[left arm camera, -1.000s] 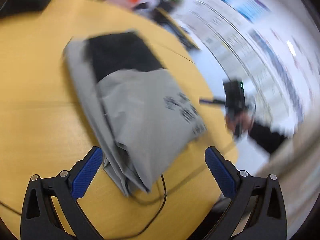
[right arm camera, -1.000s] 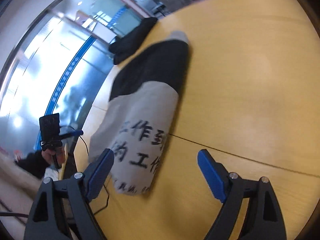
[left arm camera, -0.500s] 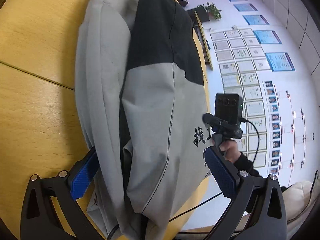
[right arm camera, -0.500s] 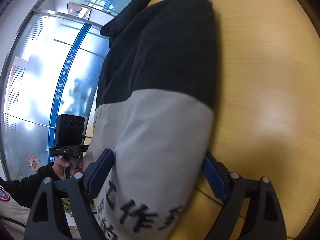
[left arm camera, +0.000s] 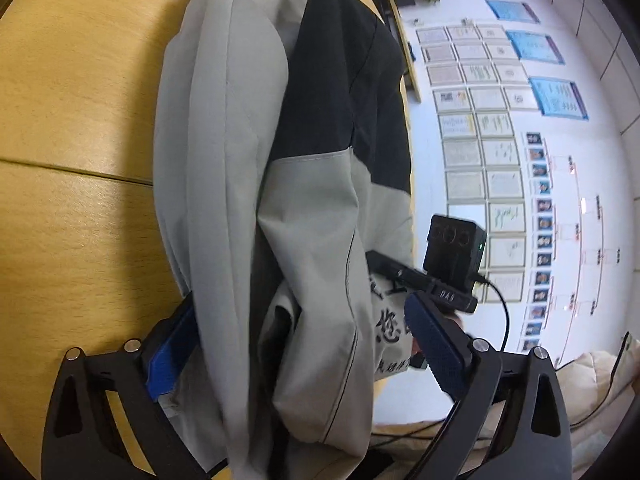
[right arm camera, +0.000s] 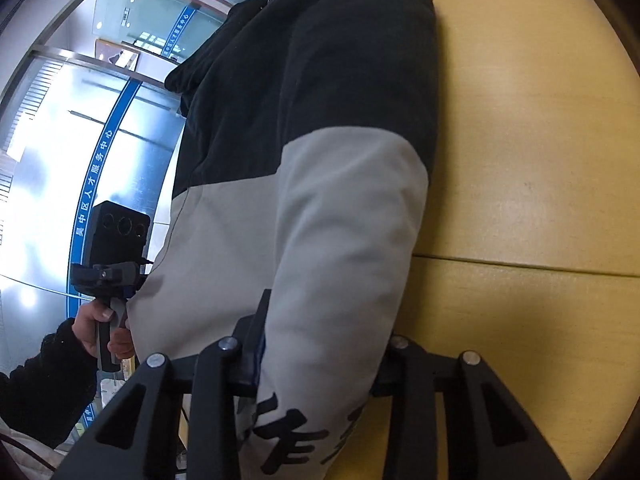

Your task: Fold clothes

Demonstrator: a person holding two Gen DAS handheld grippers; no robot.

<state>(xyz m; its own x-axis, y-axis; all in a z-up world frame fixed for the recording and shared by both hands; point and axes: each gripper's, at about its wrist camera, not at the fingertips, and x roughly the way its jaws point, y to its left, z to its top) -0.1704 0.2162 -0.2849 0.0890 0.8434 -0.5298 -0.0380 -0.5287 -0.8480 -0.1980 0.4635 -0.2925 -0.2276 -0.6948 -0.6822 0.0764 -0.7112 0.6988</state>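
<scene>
A folded grey and black jacket (left arm camera: 248,160) with black printed characters lies on the yellow wooden table (left arm camera: 72,100). It also fills the right wrist view (right arm camera: 320,200). My left gripper (left arm camera: 304,344) is open, its blue pads on either side of the jacket's near edge. My right gripper (right arm camera: 320,360) has closed in on the jacket's near end, its jaws pressed against the fabric on both sides. Its pads are mostly hidden by cloth.
The right gripper with its black camera (left arm camera: 456,252) shows beyond the jacket in the left wrist view, and the left one (right arm camera: 116,236) shows in the right wrist view. A dark garment (right arm camera: 200,64) lies at the table's far edge. A cable (left arm camera: 500,304) hangs off the table.
Both grippers moved in from above the table to the jacket's near edge. The right gripper's jaws closed onto the fabric. The left gripper stayed open.
</scene>
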